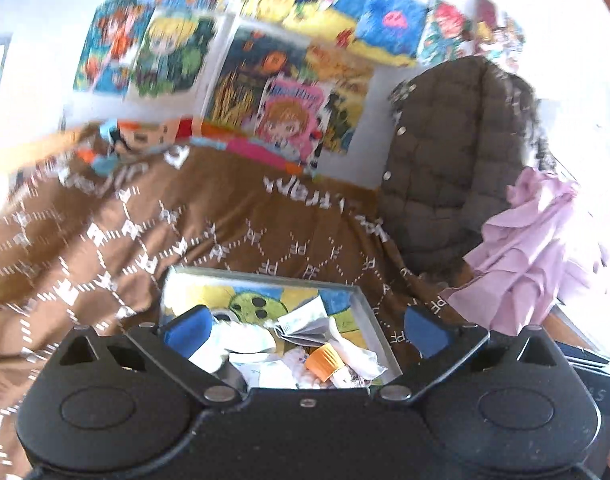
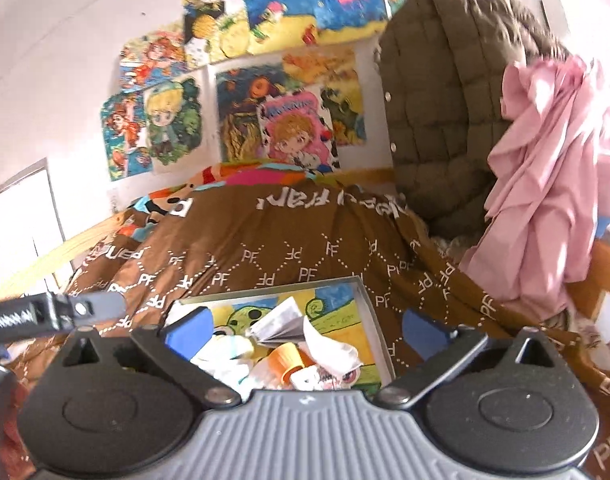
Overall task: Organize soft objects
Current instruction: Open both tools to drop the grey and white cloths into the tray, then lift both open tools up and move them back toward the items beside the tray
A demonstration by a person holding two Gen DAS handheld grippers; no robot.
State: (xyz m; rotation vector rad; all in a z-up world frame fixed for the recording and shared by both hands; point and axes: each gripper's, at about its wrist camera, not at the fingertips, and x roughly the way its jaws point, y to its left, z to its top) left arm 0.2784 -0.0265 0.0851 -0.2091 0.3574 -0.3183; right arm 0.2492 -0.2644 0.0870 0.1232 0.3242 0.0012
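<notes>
Both grippers, left [image 1: 305, 326] and right [image 2: 305, 326], hang wide apart and empty above the sock-filled box [image 2: 379, 332]; next grab should pinch one sock squarely

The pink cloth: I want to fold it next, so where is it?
In both wrist views the pink cloth hangs at the right, beside the brown quilted jacket and above the brown bedspread.

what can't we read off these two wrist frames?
- Box near side: hidden by each gripper body, both views.
- White soft items in the box: piled and overlapping, count unclear.
- Wall posters: motion-blurred in left wrist view.
- Left gripper: cut off by the right wrist view's left edge.
</notes>
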